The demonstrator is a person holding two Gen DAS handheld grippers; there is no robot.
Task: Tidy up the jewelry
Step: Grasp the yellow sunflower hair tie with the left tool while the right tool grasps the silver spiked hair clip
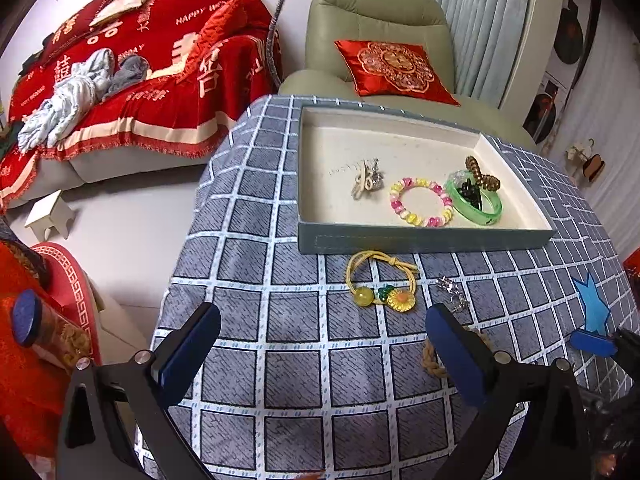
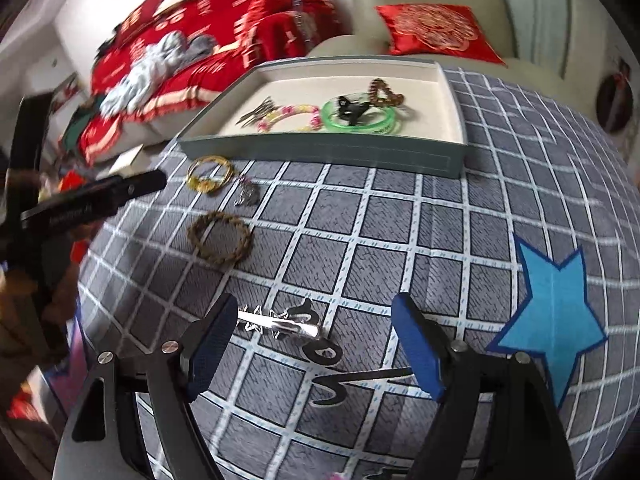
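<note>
Silver hair clip point(image 2: 280, 326) lies flat on the checked tablecloth point(image 2: 400, 240), between my right gripper point(image 2: 316, 344)'s spread fingers, its left end against or just beside the left pad point(image 2: 212, 344) and a clear gap to the right pad. Nothing is held yet. I judge this the pick-up step: I want to lower until the pads meet the cloth, centre the clip, and close across its narrow width so the slick metal does not skate out. It sits low, so a shallow grip will likely slip.

Ahead and left of that claw lie the braided brown band point(image 2: 220, 240), a small silver piece point(image 2: 246, 194) and the yellow hair tie point(image 2: 210, 176), all outside the tray point(image 2: 320, 156). The tray stands farther ahead, with the beaded bracelet point(image 2: 288, 116) and green bangle point(image 2: 360, 122) inside.

My left gripper point(image 1: 320, 344) hangs wide open and empty, the yellow tie just ahead of it.
</note>
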